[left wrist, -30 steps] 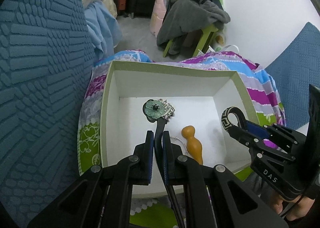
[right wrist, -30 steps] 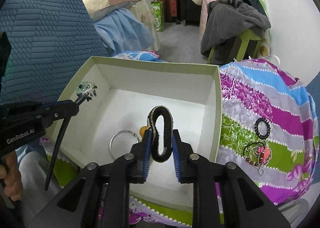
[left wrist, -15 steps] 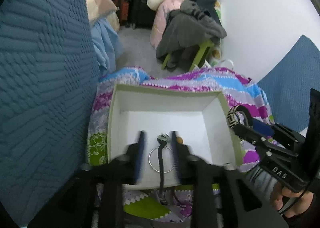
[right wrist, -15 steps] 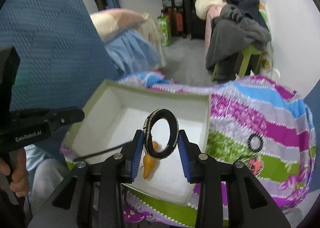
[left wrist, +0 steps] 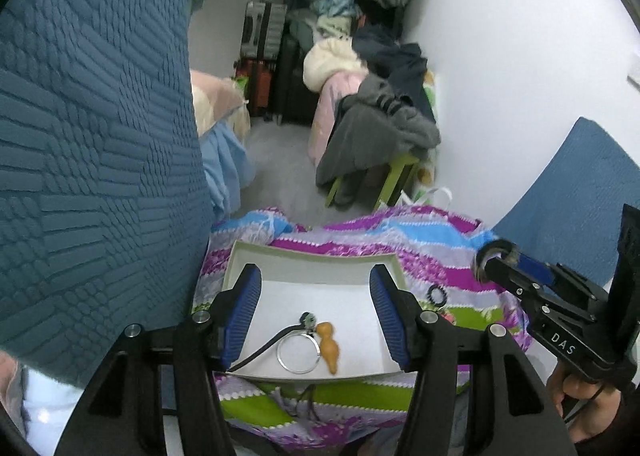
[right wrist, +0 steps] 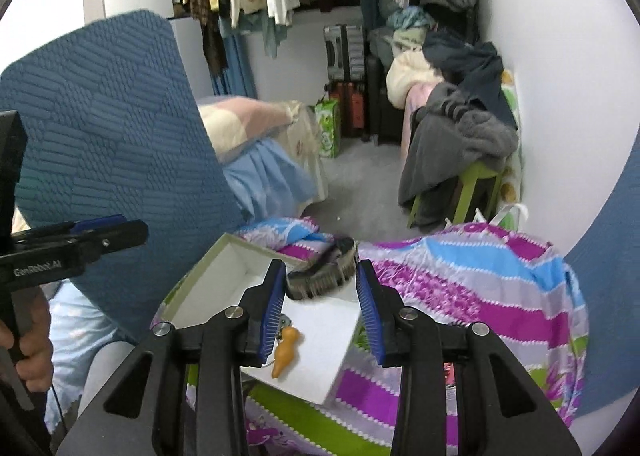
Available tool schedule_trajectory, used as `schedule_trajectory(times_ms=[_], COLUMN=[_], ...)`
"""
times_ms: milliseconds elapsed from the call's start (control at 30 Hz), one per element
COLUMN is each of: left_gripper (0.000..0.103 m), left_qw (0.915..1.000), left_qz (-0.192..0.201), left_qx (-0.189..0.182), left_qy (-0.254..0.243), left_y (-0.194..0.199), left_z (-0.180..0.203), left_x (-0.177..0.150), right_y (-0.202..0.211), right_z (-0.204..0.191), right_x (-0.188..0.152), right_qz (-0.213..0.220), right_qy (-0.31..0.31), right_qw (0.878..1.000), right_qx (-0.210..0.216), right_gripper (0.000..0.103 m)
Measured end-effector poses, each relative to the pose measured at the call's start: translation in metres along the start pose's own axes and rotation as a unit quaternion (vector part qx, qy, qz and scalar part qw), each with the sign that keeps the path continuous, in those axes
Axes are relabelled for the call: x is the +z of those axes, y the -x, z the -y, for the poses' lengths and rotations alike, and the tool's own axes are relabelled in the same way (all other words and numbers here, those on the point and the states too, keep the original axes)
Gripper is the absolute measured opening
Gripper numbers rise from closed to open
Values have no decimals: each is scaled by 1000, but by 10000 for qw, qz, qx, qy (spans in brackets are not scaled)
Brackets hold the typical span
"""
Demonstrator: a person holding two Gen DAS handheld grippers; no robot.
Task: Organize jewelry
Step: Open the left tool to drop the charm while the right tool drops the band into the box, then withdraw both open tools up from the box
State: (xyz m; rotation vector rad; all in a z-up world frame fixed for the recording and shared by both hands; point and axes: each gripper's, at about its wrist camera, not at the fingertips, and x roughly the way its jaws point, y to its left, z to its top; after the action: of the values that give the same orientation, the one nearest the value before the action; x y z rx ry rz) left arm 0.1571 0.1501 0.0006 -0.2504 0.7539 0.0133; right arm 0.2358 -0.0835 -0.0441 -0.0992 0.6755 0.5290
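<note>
A white box with a green rim (left wrist: 312, 250) sits on a striped cloth. Inside lie a flower hair clip (left wrist: 308, 321) with a black stem, a silver bangle (left wrist: 299, 354) and an orange gourd pendant (left wrist: 330, 346). My left gripper (left wrist: 314, 316) is open and empty, high above the box. My right gripper (right wrist: 320, 298) is open; a black patterned hair band (right wrist: 324, 274) is blurred between its fingertips, loose, over the box's far rim (right wrist: 236, 242). The pendant (right wrist: 285, 352) shows below it.
The striped purple, blue and green cloth (right wrist: 460, 284) covers the surface. Black hair ties (left wrist: 437, 293) lie on it right of the box. A blue textured cushion (left wrist: 92, 156) stands close at left. Clothes, a green stool and suitcases fill the room behind.
My left gripper opened, dropped the flower clip into the box and rose. My right gripper opened wide, rose, and the hair band came loose.
</note>
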Motion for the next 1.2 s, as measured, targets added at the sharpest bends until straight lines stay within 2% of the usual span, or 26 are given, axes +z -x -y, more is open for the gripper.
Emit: schedule_trajectory(times_ms=[233,400,600,700,800,1200], left_gripper=[57,57,57,57,57,57], left_qw=[9993,9991,9993,9995,9996,9978], left_qz=[347,383,230,107,13,-334], left_qx=[24,14,-21,-170,-155,-486], left_qy=[-133,-176,-286,-257,-253,-318], left_y=[22,24,11,2,-8,-53], left_z=[33,53,72,78,83,120], left_x=[1,-1,-12,-19,-28,-57], right_y=[27,41,51,51,47,23], right_z=[20,37,62,74,86,135], right_x=[-1,-6,-15,-23,-37,-96], right_qz=[211,303,382,354,240,-217], right_qy=[-83,-163,-302,-404,-532,-829], right_qw=[9997,9992,9983,9979,9976,9952], right_qx=[-102,-192,-310,-360,-379,-476], right_gripper=[34,34,34,34,34,34])
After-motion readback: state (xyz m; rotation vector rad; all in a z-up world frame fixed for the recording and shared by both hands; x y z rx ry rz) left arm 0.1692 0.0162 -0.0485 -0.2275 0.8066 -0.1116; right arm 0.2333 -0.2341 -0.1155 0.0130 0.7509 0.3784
